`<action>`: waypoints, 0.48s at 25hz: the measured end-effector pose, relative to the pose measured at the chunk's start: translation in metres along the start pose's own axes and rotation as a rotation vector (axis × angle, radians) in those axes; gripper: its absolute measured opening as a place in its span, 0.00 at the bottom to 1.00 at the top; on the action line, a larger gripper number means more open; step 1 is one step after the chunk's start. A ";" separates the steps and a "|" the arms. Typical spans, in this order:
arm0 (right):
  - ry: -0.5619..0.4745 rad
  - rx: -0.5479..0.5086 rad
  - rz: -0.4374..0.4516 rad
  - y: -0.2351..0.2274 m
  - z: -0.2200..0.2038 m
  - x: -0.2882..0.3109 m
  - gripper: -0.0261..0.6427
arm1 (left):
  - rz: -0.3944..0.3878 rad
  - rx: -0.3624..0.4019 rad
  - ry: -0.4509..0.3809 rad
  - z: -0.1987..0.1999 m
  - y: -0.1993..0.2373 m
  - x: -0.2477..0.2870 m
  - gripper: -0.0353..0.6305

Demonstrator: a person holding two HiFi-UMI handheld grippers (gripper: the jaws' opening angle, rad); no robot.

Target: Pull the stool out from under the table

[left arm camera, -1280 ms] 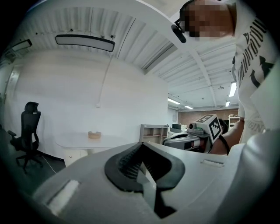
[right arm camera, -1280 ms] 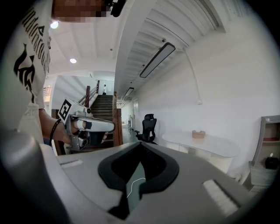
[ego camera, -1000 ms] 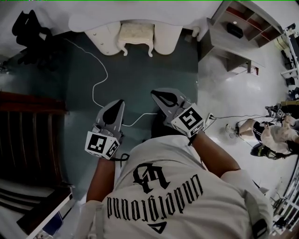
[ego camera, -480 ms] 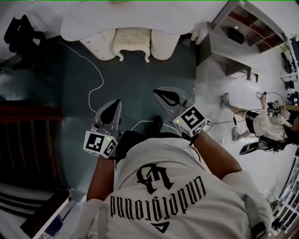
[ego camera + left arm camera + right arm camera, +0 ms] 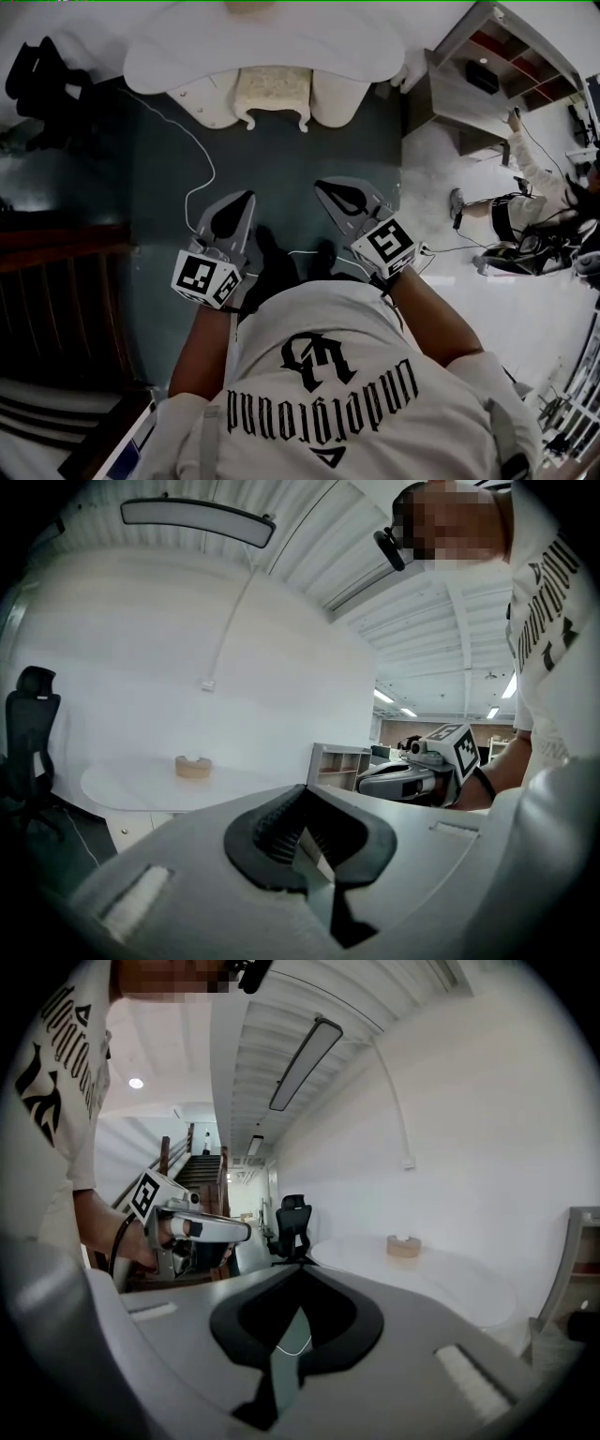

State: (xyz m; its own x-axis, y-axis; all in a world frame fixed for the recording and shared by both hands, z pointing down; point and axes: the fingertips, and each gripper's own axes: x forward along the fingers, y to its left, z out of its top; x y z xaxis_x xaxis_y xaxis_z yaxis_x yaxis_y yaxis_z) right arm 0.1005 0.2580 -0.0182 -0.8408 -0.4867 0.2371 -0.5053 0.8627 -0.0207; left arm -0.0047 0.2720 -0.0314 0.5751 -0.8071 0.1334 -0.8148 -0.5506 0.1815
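A cream padded stool (image 5: 272,94) with curved white legs stands tucked under the front edge of the white table (image 5: 187,52) at the top of the head view. Both grippers are held side by side over the dark green floor, well short of the stool and pointing towards it. My left gripper (image 5: 246,198) is shut with nothing in it, and so is my right gripper (image 5: 321,186). In the left gripper view its jaws (image 5: 305,791) face the table (image 5: 141,785); the right gripper view (image 5: 300,1269) faces it too. Neither gripper view shows the stool.
A white cable (image 5: 200,178) snakes over the floor ahead of the left gripper. A black office chair (image 5: 42,70) stands at the far left, a grey shelf unit (image 5: 473,89) at the far right, dark wooden stairs (image 5: 56,281) at the left. A person (image 5: 534,220) is at the right edge.
Both grippers have moved forward towards the table and stool, still shut. The person at the right has shifted position.
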 end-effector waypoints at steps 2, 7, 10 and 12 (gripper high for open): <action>0.009 0.022 -0.023 -0.005 0.008 0.017 0.04 | -0.031 -0.002 0.007 0.005 0.019 0.006 0.06; 0.014 0.039 -0.070 -0.019 0.013 0.058 0.04 | -0.094 -0.008 0.017 0.014 0.062 0.023 0.06; 0.011 0.054 -0.097 -0.027 0.019 0.083 0.04 | -0.133 -0.007 0.010 0.018 0.090 0.030 0.06; 0.011 0.060 -0.115 -0.032 0.020 0.100 0.04 | -0.157 -0.006 0.010 0.022 0.107 0.034 0.06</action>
State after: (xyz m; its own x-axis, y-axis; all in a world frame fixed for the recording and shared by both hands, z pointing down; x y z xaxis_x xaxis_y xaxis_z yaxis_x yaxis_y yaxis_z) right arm 0.0287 0.1785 -0.0134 -0.7744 -0.5805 0.2518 -0.6095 0.7912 -0.0505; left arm -0.0741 0.1810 -0.0293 0.6960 -0.7092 0.1124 -0.7144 -0.6684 0.2070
